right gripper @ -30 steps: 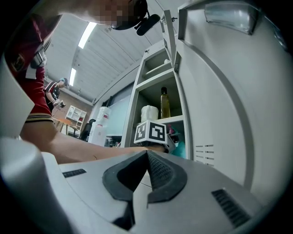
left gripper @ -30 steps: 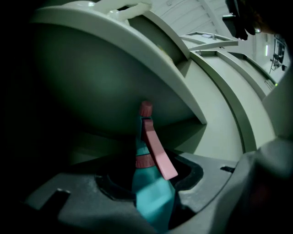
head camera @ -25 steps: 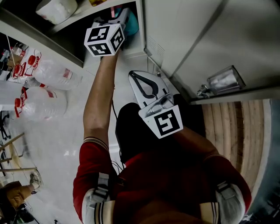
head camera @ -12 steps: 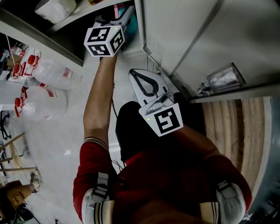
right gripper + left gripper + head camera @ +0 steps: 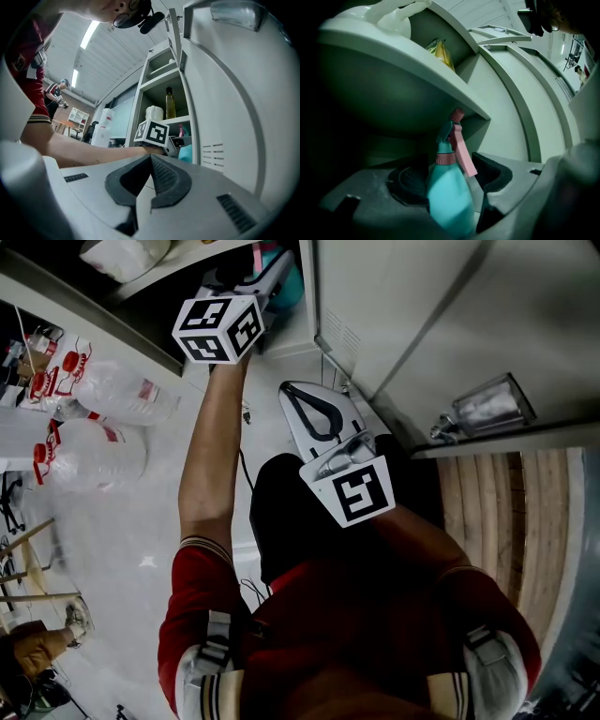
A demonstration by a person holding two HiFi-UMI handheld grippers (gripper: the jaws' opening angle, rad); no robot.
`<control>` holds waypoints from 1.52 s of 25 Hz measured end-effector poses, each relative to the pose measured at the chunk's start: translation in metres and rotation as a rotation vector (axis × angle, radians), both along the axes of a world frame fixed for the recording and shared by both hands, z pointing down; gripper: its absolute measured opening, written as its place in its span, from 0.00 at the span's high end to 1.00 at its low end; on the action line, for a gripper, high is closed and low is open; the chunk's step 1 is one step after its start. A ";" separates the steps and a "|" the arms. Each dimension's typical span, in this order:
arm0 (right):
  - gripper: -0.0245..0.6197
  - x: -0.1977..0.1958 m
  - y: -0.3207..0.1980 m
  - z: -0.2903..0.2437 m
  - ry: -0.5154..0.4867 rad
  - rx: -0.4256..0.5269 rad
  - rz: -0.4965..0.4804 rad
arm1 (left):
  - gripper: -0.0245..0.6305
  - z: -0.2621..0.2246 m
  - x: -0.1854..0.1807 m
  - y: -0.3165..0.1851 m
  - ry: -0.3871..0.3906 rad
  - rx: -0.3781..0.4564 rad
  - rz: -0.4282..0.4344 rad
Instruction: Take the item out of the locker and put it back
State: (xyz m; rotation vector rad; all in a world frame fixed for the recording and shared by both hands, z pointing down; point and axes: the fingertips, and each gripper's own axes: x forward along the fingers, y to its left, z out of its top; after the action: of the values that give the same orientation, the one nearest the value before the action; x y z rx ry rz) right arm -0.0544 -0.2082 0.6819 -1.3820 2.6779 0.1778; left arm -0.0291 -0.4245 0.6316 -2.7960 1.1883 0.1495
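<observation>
A teal spray bottle (image 5: pixel 447 197) with a pink trigger stands upright inside the locker, under a grey shelf (image 5: pixel 393 65). My left gripper (image 5: pixel 452 178) reaches into that compartment with the bottle between its jaws. The jaws have just been opening, and a gap shows between the bottle and the right pad (image 5: pixel 494 173). In the head view the left gripper (image 5: pixel 267 273) is at the locker mouth beside a sliver of the teal bottle (image 5: pixel 292 282). My right gripper (image 5: pixel 314 413) hangs lower in front of the locker door (image 5: pixel 422 306), shut and empty. In the right gripper view its pads (image 5: pixel 161 176) meet.
Large water jugs (image 5: pixel 94 390) with red caps stand on the floor to the left. A white bag (image 5: pixel 122 254) and a yellow pack (image 5: pixel 440 51) lie on the shelf above. Higher compartments hold an oil bottle (image 5: pixel 170 103) and a white jug (image 5: pixel 153 112). A metal handle (image 5: pixel 483 409) sticks out of the door.
The left gripper's marker cube has shifted slightly up and left at the locker mouth. The right gripper has stayed where it was.
</observation>
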 end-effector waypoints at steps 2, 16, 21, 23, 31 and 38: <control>0.97 -0.001 0.000 0.001 0.002 -0.003 0.000 | 0.54 0.002 -0.001 0.004 -0.009 -0.010 0.007; 0.97 -0.004 -0.006 -0.003 -0.011 0.003 0.012 | 0.53 -0.006 -0.032 0.042 -0.032 -0.020 -0.003; 0.97 -0.006 -0.008 -0.005 -0.015 0.004 0.011 | 0.53 -0.003 -0.042 0.061 -0.020 -0.015 -0.004; 0.97 -0.005 -0.009 -0.004 -0.017 0.000 0.013 | 0.53 -0.004 -0.048 0.071 0.001 -0.005 -0.015; 0.97 -0.001 -0.017 -0.005 -0.033 -0.001 0.021 | 0.59 0.006 -0.069 0.108 0.002 0.020 -0.089; 0.97 -0.003 -0.026 -0.003 -0.015 -0.004 0.021 | 0.83 0.018 -0.080 0.129 0.014 0.029 -0.130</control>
State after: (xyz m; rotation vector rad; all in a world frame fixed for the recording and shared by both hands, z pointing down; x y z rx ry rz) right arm -0.0570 -0.2342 0.6794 -1.4075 2.6537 0.1639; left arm -0.1088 -0.2951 0.6496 -2.6865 1.3553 0.1747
